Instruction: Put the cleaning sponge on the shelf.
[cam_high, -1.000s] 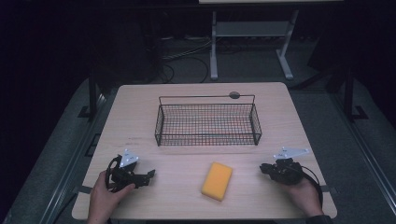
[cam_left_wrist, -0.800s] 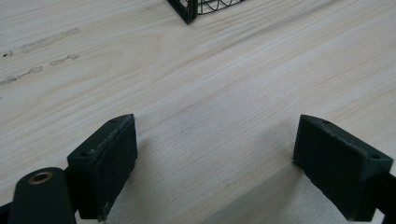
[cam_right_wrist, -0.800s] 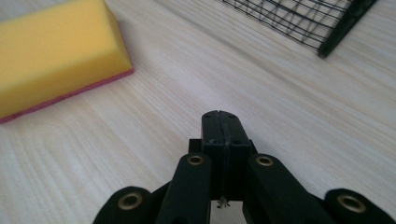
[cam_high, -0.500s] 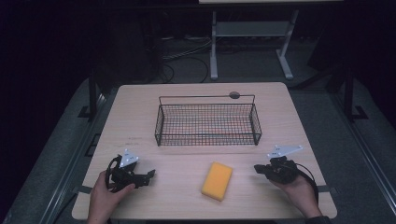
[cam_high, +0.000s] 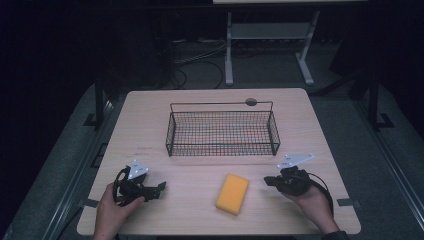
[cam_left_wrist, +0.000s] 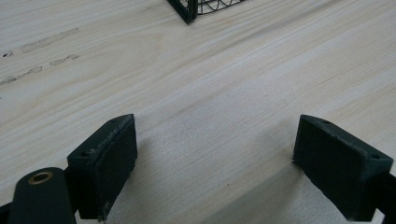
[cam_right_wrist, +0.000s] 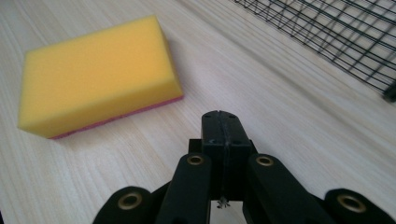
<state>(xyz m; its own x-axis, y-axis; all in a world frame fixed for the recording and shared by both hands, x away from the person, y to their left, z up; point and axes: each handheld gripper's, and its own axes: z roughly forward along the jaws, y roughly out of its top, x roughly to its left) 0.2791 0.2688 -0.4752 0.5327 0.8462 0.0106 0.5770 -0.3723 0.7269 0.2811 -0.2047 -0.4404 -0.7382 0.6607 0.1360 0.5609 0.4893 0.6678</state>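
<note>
Yellow sponge (cam_high: 232, 193) lies untouched on the desk (cam_high: 150, 110), wire basket (cam_high: 222, 131) empty beyond; left gripper (cam_high: 159, 187) fingers apart, right gripper (cam_high: 266, 181) fingers together, nothing yet grasped.

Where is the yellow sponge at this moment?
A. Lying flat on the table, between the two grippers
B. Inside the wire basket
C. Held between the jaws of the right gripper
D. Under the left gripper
A: the yellow sponge lies flat on the table, in front of the wire basket, between the left gripper and the right gripper, and neither touches it.
</note>
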